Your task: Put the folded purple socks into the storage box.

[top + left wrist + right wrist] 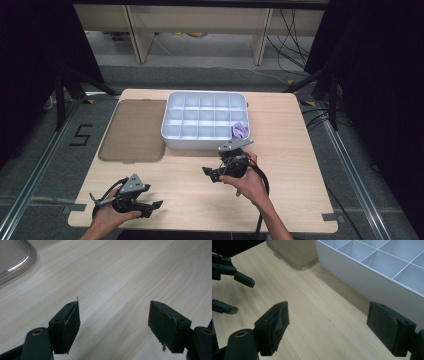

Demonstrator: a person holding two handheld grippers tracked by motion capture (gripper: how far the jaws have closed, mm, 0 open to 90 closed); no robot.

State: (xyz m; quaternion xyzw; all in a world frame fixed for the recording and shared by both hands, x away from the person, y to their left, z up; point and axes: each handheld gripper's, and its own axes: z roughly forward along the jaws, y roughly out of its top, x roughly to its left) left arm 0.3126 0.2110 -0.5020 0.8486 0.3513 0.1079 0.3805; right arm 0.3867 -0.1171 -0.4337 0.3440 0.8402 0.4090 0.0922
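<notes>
Box (205,120), white with many little compartments, sits at the far middle of the tabletop (295,175). A purple thing (240,130) lies in its near right corner compartment. A clear lid (134,131) lies flat just left of the box. The right gripper (212,175) is near the box's front wall, jaws wide apart, holding nothing. The left gripper (152,207) is well away from the box, jaws also apart.
</notes>
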